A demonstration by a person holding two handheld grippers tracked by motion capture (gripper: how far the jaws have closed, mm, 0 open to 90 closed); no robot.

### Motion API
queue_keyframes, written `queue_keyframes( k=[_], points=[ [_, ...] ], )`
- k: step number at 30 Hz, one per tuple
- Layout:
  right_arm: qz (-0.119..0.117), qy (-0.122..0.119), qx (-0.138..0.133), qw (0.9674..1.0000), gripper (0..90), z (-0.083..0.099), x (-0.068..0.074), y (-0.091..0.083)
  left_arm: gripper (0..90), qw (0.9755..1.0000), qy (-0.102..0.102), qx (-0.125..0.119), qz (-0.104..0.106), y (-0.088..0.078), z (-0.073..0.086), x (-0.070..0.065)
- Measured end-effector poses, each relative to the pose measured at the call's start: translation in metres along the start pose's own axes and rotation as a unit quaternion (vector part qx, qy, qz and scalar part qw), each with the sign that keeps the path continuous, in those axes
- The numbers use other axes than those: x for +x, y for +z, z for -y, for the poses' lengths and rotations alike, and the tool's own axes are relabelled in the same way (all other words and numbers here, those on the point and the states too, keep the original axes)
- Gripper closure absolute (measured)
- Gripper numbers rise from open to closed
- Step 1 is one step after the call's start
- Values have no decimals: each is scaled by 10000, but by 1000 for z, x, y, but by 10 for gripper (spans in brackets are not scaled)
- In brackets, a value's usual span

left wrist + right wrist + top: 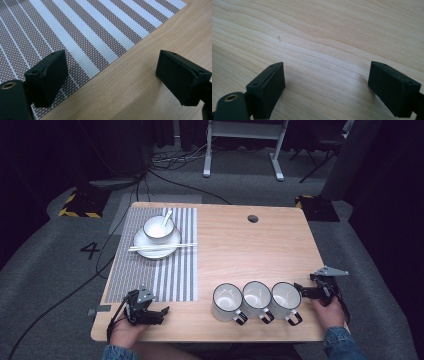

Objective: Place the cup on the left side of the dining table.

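Resting near the front edge of the wooden table (235,245), both grippers are held low with nothing between their jaws. The left gripper (165,310) is parked at the front left corner, jaws spread wide; in the left gripper view (110,75) one jaw is seen over the edge of the striped placemat (75,32) and the other over bare wood. The right gripper (298,288) is set at the front right, also spread wide, with only plain wood grain seen between the jaws in the right gripper view (327,82). It's pointed toward three white mugs (256,301) lined up in a row just beside it, handles turned toward the person; the nearest mug (285,301) is close to the jaw tips but whether it's touched can't be told. Further back on the placemat, a white bowl (159,228) with a spoon (166,217) in it is stacked on a plate (157,243), and chopsticks (162,246) are laid across the plate's rim.
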State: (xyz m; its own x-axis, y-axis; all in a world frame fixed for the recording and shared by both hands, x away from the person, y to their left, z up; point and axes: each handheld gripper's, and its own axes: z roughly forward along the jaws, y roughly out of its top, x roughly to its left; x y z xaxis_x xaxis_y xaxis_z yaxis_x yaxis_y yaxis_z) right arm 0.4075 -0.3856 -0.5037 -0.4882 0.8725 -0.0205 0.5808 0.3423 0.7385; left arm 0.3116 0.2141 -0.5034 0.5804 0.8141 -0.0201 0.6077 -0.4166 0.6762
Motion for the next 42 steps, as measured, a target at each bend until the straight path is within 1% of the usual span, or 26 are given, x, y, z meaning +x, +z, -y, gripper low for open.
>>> queue_keyframes(
  k=[14, 15, 19, 20, 27, 28, 30, 31, 32, 33, 34, 35, 36, 38, 40, 41, 42],
  points=[
    [-3, 5, -1, 10000, 142, 0, 0, 0, 110, 10000, 3, 4, 0, 0, 0, 0],
    [4, -4, 3, 10000, 142, 0, 0, 0, 110, 10000, -11, 2, 24, 0, 0, 0],
    [-1, 4, 0, 10000, 142, 0, 0, 0, 110, 10000, 9, 3, -1, 0, 0, 0],
    [-2, 2, 0, 10000, 142, 0, 0, 0, 110, 10000, -11, 1, 34, 0, 0, 0],
    [5, -7, 3, 10000, 143, 0, 0, 0, 110, 10000, 6, 0, -10, 0, 0, 0],
    [-1, 5, 0, 10000, 142, 0, 0, 0, 105, 10000, -7, 15, -24, 0, 0, 0],
    [1, 3, -1, 10000, 142, 0, 0, 0, 66, 9999, -67, 57, -74, 0, 0, 1],
    [1, 3, -1, 10000, 142, 0, 0, 0, 56, 9999, -67, 57, -74, 0, 0, 1],
    [-1, 7, -2, 10000, 142, 0, 0, 0, 41, 9998, -142, 77, -67, 0, -1, 2],
    [-1, 7, -2, 10000, 142, 0, 0, 0, 16, 9998, -142, 77, -67, 0, -1, 2],
    [0, 7, -1, 10000, 143, 0, 0, 0, 0, 9998, -177, 55, -103, 0, -2, 2],
    [0, 7, -1, 10000, 143, 0, 0, 0, 0, 9997, -244, 4, -70, 0, -2, 2],
    [-2, 9, -2, 10000, 142, 0, 0, 0, 0, 9994, -297, -117, -107, -2, -4, 1],
    [4, -6, 3, 10000, 142, 0, 0, 0, 0, 9995, -275, -133, -129, -3, -5, 0],
    [-2, 11, -4, 10000, 142, 0, 0, 0, 0, 9990, -326, -283, -97, -7, -8, -2],
    [-1, 8, -3, 10000, 142, 0, 0, 0, 0, 9988, -304, -356, -110, -9, -9, -2],
    [-1, 7, -1, 10000, 142, 0, 0, 0, 0, 9981, -350, -487, -140, -10, -10, -4]
  ],
)
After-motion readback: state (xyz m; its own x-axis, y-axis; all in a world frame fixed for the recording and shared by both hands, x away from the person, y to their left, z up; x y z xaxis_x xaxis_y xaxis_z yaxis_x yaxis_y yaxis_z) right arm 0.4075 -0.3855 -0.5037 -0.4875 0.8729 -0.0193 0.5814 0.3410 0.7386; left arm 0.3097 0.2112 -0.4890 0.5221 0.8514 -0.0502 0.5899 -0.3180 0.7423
